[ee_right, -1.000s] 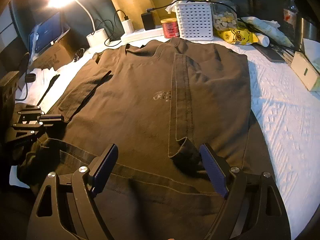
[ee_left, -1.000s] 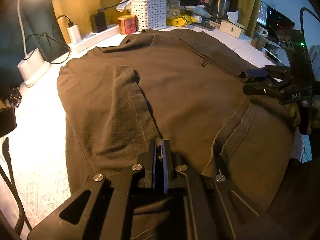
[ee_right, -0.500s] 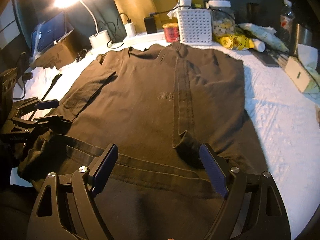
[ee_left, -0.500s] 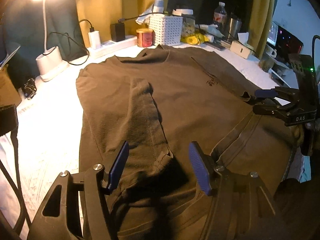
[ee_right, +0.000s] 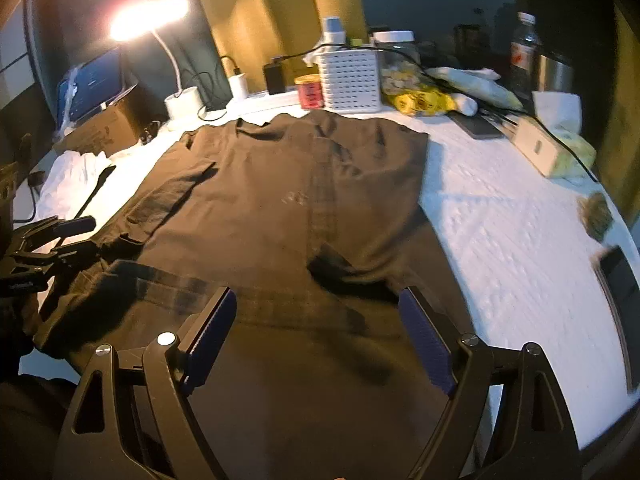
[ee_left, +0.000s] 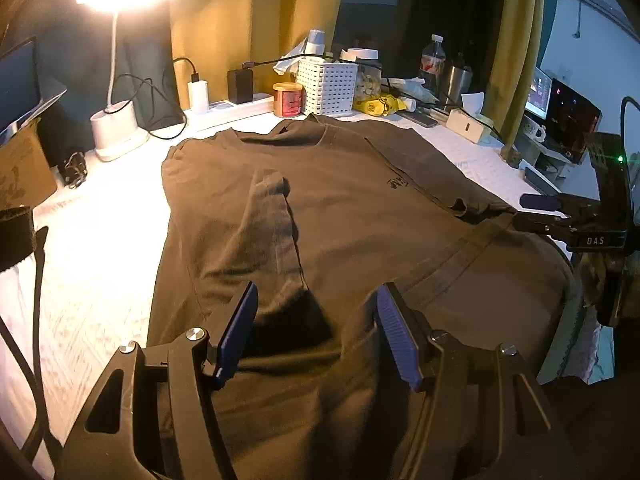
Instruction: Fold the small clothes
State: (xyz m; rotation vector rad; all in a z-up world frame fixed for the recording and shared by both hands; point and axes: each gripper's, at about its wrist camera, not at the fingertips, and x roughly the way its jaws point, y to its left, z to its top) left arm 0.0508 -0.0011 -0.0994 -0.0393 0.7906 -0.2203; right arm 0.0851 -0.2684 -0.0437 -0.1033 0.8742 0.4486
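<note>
T-shirt [ee_left: 360, 208] lies flat, sleeves folded in; left gripper [ee_left: 316, 328] and right gripper [ee_right: 320, 340] angle down above its near hem, both jaws wide, empty.

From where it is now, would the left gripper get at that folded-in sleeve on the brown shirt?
Probably yes. The left gripper has its jaws open, and the folded-in sleeve lies just ahead of it on the brown T-shirt, with nothing between.

White textured bed cover [ee_right: 500, 216]: brown T-shirt [ee_right: 288, 208] spread across middle. Far edge: lamp base [ee_left: 116, 128], power strip [ee_left: 236, 106], red tin [ee_left: 287, 99], white basket [ee_left: 326, 86].
</note>
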